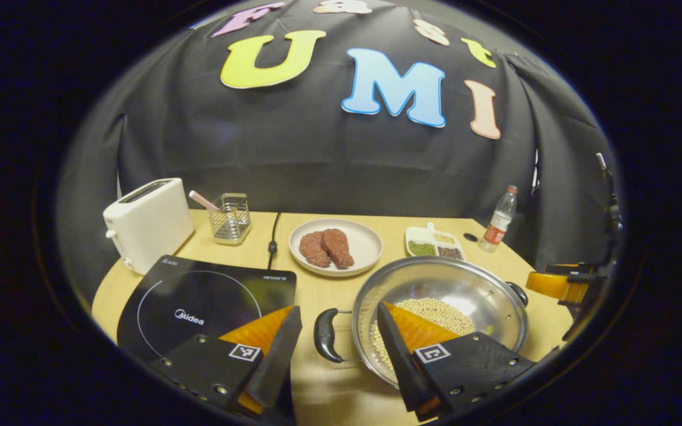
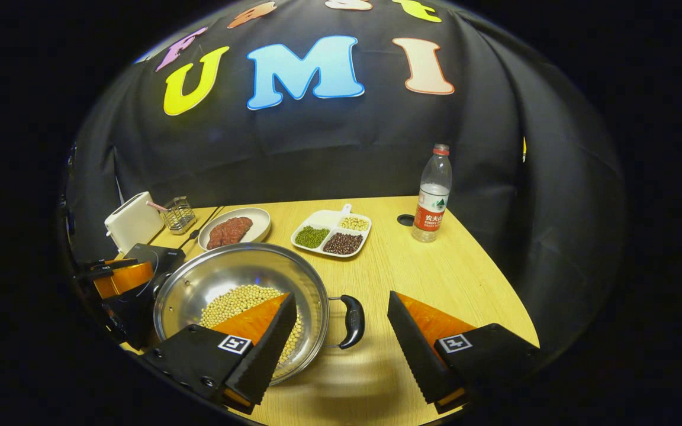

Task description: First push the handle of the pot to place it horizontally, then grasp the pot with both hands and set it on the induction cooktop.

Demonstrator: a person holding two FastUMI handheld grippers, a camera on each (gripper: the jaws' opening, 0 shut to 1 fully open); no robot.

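Note:
A steel pot (image 1: 465, 284) with soybeans in it stands on the wooden table, right of the black induction cooktop (image 1: 199, 296). Its two black handles point left and right. My left gripper (image 1: 338, 310) is open, its fingers straddling the left handle (image 1: 324, 334) from above, one finger over the cooktop's corner and the other over the pot's rim. In the right gripper view my right gripper (image 2: 342, 299) is open around the right handle (image 2: 350, 321) of the pot (image 2: 228, 278). The left gripper (image 2: 119, 278) also shows at that view's far left, by the cooktop (image 2: 154, 257).
Behind the pot are a plate of raw meat (image 1: 335, 247) and a divided dish of beans (image 1: 434, 244). A white toaster (image 1: 147, 223) and a wire holder (image 1: 229, 219) stand behind the cooktop. A water bottle (image 2: 433, 195) stands at the back right, near a cable hole (image 2: 405, 220).

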